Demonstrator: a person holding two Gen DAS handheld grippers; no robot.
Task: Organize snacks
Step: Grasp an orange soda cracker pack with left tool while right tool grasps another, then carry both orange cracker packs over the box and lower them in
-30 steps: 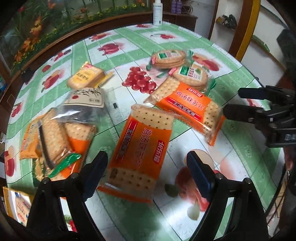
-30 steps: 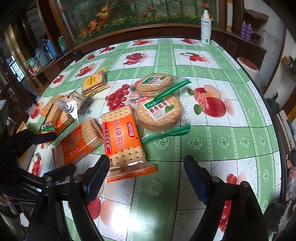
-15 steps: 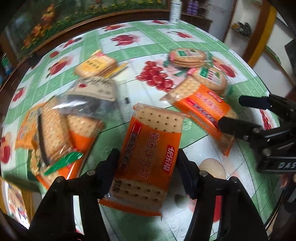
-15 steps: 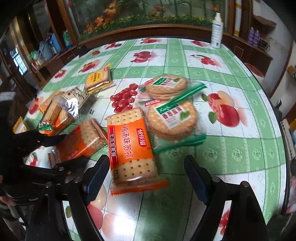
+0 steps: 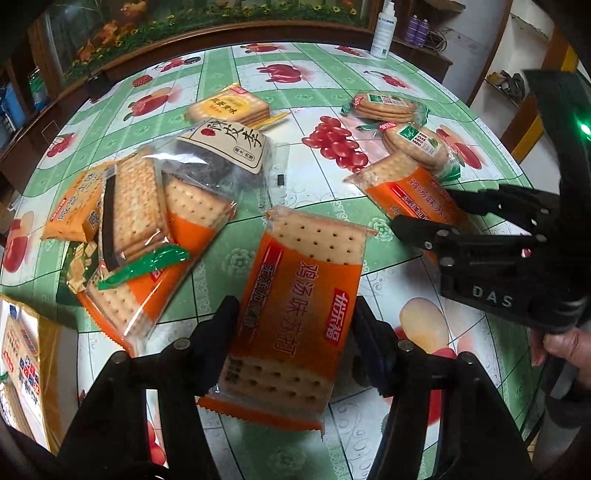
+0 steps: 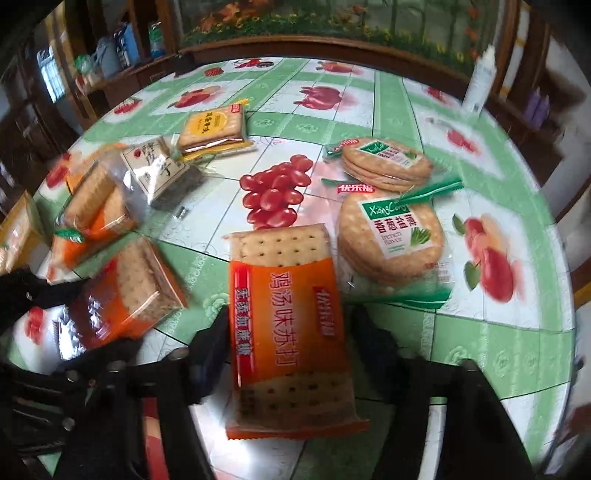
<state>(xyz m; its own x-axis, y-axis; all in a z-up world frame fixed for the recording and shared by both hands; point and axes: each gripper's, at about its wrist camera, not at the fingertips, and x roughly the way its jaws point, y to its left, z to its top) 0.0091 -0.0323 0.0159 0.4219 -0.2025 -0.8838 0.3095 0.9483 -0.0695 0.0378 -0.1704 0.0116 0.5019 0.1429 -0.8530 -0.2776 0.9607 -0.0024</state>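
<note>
My left gripper (image 5: 295, 332) is shut on an orange cracker pack (image 5: 295, 317), its jaws pressing both long sides. My right gripper (image 6: 288, 339) is shut on a second orange cracker pack (image 6: 288, 325); the same pack shows in the left wrist view (image 5: 410, 192) with the right gripper (image 5: 424, 210) on it. The left-held pack also shows in the right wrist view (image 6: 118, 295). Two round cracker packs (image 6: 391, 240) (image 6: 384, 162) lie just beyond the right-held pack.
A pile of cracker packs (image 5: 136, 229) and a clear bag of dark snacks (image 5: 221, 155) lie left. A yellow cracker pack (image 5: 227, 107) lies farther back. A white bottle (image 5: 382, 29) stands at the far table edge. A box (image 5: 22, 354) sits at the left edge.
Both grippers moved forward and closed, each on an orange cracker pack. The right wrist view is now blurred by motion.
</note>
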